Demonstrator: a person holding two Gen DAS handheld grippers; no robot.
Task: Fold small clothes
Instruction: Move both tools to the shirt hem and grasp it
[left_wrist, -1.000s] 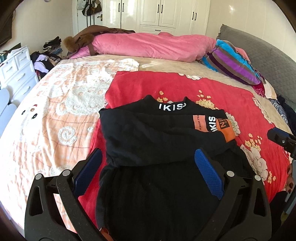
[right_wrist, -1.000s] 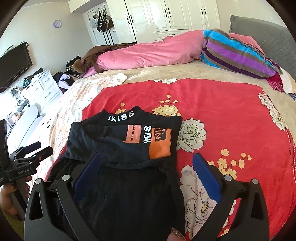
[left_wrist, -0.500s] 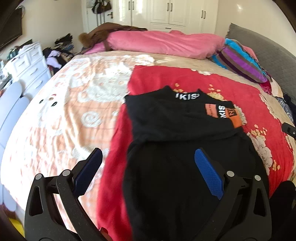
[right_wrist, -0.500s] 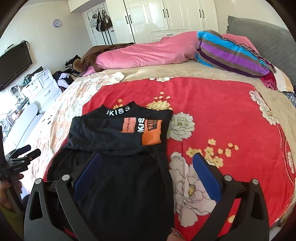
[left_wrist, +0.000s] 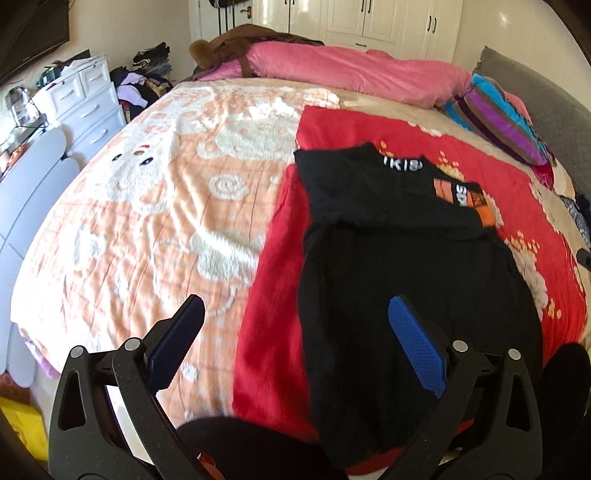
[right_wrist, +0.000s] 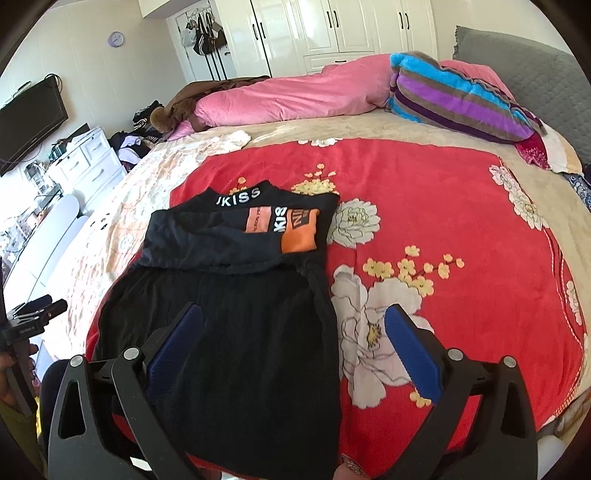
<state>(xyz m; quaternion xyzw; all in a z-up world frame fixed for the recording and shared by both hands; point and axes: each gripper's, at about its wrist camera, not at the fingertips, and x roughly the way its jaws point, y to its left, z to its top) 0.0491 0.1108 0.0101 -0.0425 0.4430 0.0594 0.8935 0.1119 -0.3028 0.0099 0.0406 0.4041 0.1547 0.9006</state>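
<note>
A black top (left_wrist: 399, 266) (right_wrist: 236, 306) lies flat on the red flowered blanket (left_wrist: 269, 332) (right_wrist: 443, 229). Its collar, lettered in white, points away from me, and a sleeve with an orange cuff (right_wrist: 299, 238) is folded across the chest. My left gripper (left_wrist: 295, 332) hangs open above the near edge of the bed, over the top's left hem side, with nothing between its blue pads. My right gripper (right_wrist: 293, 332) is open too, held above the top's lower right part and holding nothing. At the left edge of the right wrist view the left gripper (right_wrist: 33, 314) shows.
A peach and white patterned blanket (left_wrist: 147, 206) covers the left half of the bed. A pink duvet (right_wrist: 295, 98) and a striped pillow (right_wrist: 454, 99) lie at the far end. White drawers (left_wrist: 85, 99) stand to the left, wardrobes behind.
Both grippers have drawn back toward the near bed edge and risen, so the top looks smaller. The left one has swung left. Both stayed open.
</note>
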